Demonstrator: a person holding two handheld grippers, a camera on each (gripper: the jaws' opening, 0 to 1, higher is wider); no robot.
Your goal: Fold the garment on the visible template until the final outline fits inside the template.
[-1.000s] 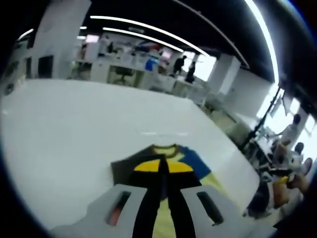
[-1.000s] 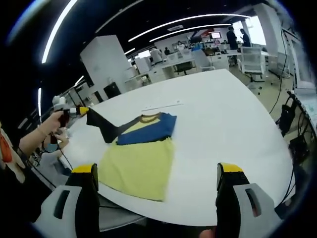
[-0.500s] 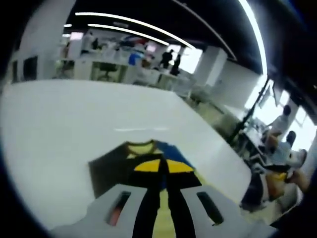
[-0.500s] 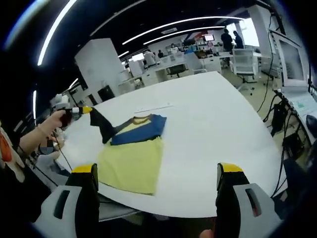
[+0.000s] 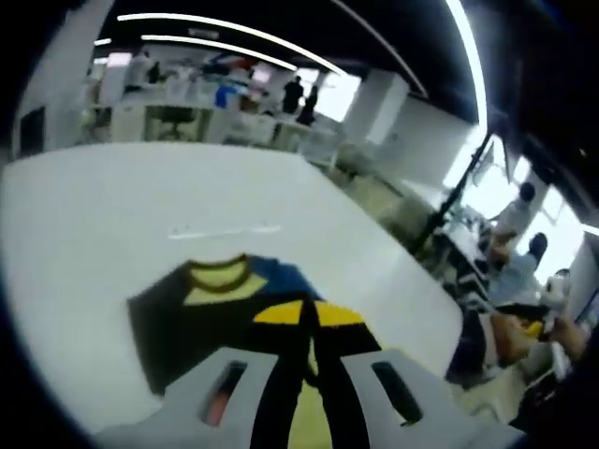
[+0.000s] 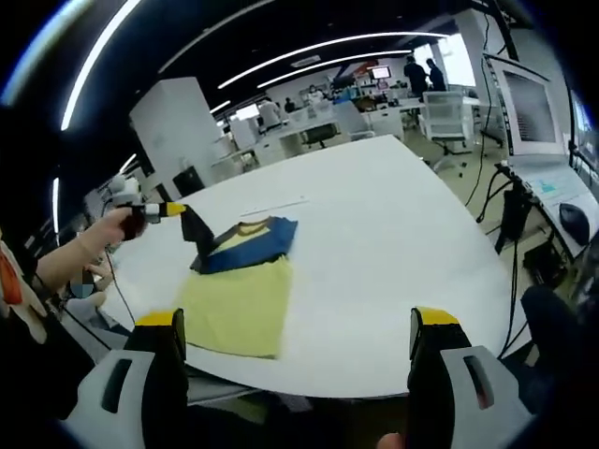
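A short-sleeved shirt (image 6: 236,285) lies flat on the white table (image 6: 393,224), with a yellow body, blue shoulder and yellow collar. Its dark sleeve (image 6: 199,236) is lifted off the table and hangs from my left gripper (image 6: 169,210), which a hand (image 6: 110,230) holds at the shirt's left. In the left gripper view the left gripper (image 5: 309,316) is shut, with the dark sleeve (image 5: 178,318) spreading below it, beside the collar (image 5: 217,275). My right gripper (image 6: 296,320) stands wide open well back from the shirt, with nothing between its jaws.
A thin pale strip (image 6: 273,203) lies on the table just beyond the collar. The table edge (image 6: 356,388) runs in front of the right gripper. A monitor (image 6: 535,95) and cables stand at the right. Desks, chairs and people (image 5: 301,97) fill the background.
The left gripper has carried the lifted sleeve inward over the shirt's shoulder. The right gripper's view has pulled back, so the shirt looks smaller; the right gripper stays open.
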